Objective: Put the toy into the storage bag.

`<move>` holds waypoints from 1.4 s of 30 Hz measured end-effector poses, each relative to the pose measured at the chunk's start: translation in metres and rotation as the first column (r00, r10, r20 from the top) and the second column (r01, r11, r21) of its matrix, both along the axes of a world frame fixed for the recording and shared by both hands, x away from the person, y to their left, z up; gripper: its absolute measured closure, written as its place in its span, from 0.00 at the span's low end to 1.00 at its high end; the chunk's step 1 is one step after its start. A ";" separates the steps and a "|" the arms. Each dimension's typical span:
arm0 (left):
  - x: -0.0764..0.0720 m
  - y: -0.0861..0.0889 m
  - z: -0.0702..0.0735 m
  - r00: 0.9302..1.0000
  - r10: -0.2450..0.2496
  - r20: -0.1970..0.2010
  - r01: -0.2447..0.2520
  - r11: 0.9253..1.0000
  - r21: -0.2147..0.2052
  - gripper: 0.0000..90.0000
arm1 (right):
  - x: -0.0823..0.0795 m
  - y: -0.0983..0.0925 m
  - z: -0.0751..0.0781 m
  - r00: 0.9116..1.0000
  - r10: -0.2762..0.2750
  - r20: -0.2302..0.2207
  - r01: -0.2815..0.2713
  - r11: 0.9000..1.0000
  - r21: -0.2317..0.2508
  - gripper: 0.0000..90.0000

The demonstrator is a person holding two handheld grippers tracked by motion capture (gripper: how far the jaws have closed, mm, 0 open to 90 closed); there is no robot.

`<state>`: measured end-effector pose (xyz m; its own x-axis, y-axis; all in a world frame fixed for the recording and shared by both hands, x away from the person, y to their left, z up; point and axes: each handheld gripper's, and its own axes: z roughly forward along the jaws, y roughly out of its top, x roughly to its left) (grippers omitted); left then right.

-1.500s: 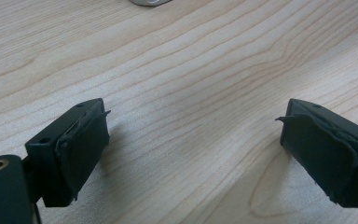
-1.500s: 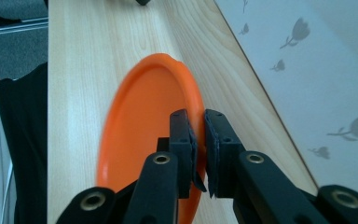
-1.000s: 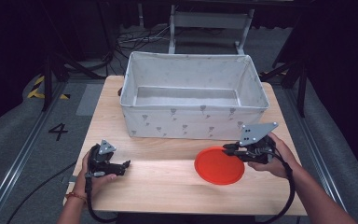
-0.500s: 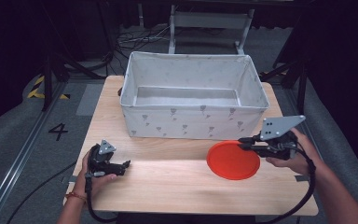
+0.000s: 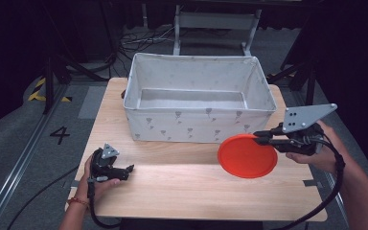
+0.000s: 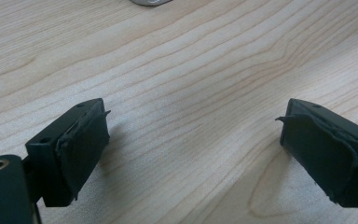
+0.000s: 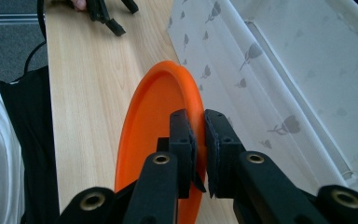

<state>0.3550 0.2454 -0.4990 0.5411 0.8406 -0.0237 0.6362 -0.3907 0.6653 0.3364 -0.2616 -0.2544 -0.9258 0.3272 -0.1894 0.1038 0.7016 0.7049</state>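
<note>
An orange plate (image 5: 247, 155) hangs above the right half of the wooden table (image 5: 182, 187), tilted a little, with my right gripper (image 5: 259, 139) shut on its right rim. In the right gripper view the two black jaws pinch the plate's (image 7: 161, 121) edge, and my right gripper (image 7: 199, 140) sits beside the fabric bin's (image 7: 279, 70) patterned wall. My left gripper (image 5: 127, 168) rests low at the table's front left, held in a hand. Its pads (image 6: 86, 140) stand wide apart in the left gripper view, and between them my left gripper (image 6: 191, 144) has bare wood.
A large white fabric bin (image 5: 199, 122) with a grey print stands at the back of the table; I see nothing inside it. Black cables trail from both grippers over the front edge. A metal frame and dark floor lie behind.
My right gripper has lifted the orange plate off the table and carried it to the right, closer to the bin's front right corner. The left gripper has stayed put.
</note>
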 end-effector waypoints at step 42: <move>0.000 0.000 0.000 1.000 0.002 0.000 -0.002 1.000 0.001 0.09 | 0.071 0.021 0.103 0.988 -0.080 0.135 0.081 0.997 -0.005 0.92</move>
